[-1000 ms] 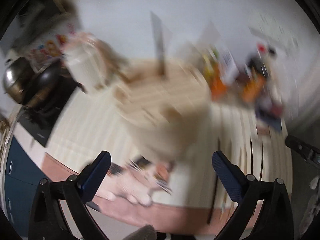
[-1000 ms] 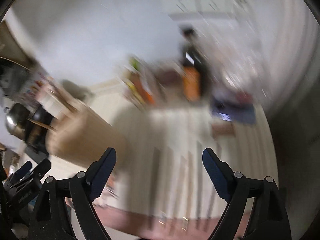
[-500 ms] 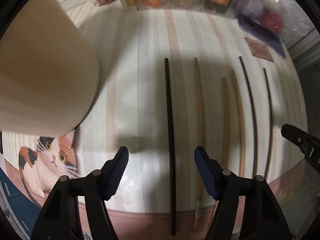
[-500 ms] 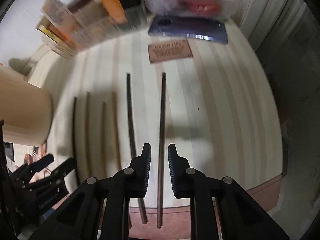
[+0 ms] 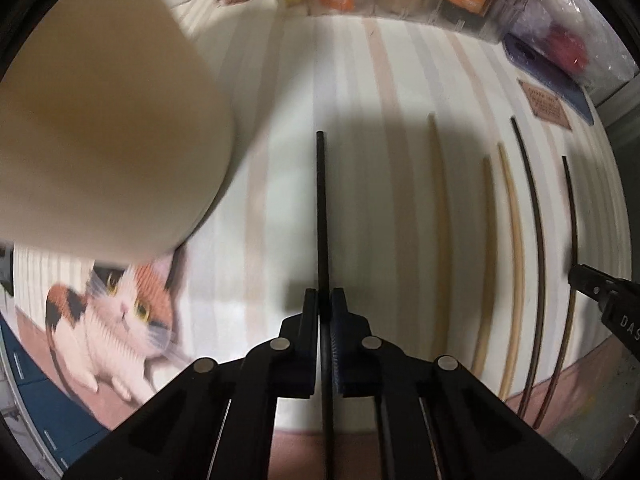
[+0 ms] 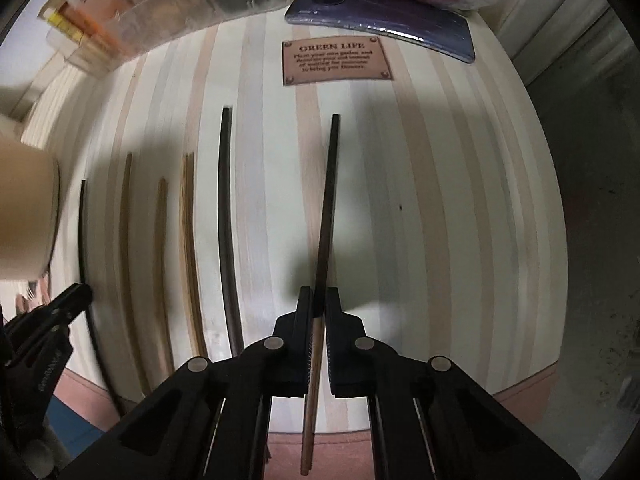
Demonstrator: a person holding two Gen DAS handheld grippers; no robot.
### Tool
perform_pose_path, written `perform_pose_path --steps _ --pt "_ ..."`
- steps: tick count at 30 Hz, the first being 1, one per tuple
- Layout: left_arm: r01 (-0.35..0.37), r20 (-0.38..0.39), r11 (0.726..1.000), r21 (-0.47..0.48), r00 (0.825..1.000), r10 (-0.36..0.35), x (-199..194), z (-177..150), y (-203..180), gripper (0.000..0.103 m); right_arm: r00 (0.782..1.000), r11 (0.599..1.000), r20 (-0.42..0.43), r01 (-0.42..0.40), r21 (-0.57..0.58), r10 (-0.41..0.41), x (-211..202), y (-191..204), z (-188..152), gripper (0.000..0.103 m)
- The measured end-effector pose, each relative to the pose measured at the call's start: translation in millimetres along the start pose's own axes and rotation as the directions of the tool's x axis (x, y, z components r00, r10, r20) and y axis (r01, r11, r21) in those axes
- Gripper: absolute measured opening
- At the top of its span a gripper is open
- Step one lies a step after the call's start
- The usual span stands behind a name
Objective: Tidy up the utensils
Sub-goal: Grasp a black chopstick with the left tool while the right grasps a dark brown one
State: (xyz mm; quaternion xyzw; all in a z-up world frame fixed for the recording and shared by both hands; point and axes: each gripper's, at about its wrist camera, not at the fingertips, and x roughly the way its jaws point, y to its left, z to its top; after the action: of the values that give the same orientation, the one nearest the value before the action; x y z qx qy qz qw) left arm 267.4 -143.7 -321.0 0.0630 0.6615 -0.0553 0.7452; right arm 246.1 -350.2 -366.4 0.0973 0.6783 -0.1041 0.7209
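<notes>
Pinching hard, the left gripper (image 5: 325,300) has its fingers pressed onto a black chopstick (image 5: 321,200) running up the middle of the left wrist view. Right of it lie five more chopsticks — three pale wooden ones (image 5: 439,216) and two dark ones (image 5: 536,216). Over in the right wrist view, the right gripper (image 6: 319,300) clamps a dark brown chopstick (image 6: 327,200) at center frame, its far end tilted slightly right. So six chopsticks counted, one in each gripper, all on the striped mat (image 6: 440,200). One beige cylindrical container (image 5: 100,120) fills the upper left; one cat picture (image 5: 120,312) sits lower left. One phone (image 6: 384,20) and one printed plaque (image 6: 335,62) sit along the top.
</notes>
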Motion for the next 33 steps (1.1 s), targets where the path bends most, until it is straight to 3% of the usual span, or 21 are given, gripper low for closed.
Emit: perform_pose_path --steps 9,13,19,33 --pt "0.019 -0.052 0.998 -0.053 0.998 -0.022 -3.0 -36.3 18.4 0.004 0.997 0.998 -0.073 -0.008 -0.063 0.004 -3.6 3.0 -46.1 0.006" --pt "0.017 -0.054 0.999 -0.039 0.998 -0.019 -2.8 -41.8 23.2 0.004 0.993 0.993 -0.111 0.022 -0.114 -0.034 -3.0 13.3 -39.4 0.006" --pt "0.004 -0.051 1.000 -0.020 0.999 -0.005 7.3 -36.2 11.1 0.004 0.986 0.995 -0.166 0.002 -0.096 -0.018 -2.2 12.2 -31.0 0.008" --pt "0.002 -0.075 1.000 -0.008 0.997 -0.003 9.1 -28.5 8.2 0.004 0.983 0.989 -0.177 0.019 -0.144 -0.045 4.1 10.3 -24.1 0.008"
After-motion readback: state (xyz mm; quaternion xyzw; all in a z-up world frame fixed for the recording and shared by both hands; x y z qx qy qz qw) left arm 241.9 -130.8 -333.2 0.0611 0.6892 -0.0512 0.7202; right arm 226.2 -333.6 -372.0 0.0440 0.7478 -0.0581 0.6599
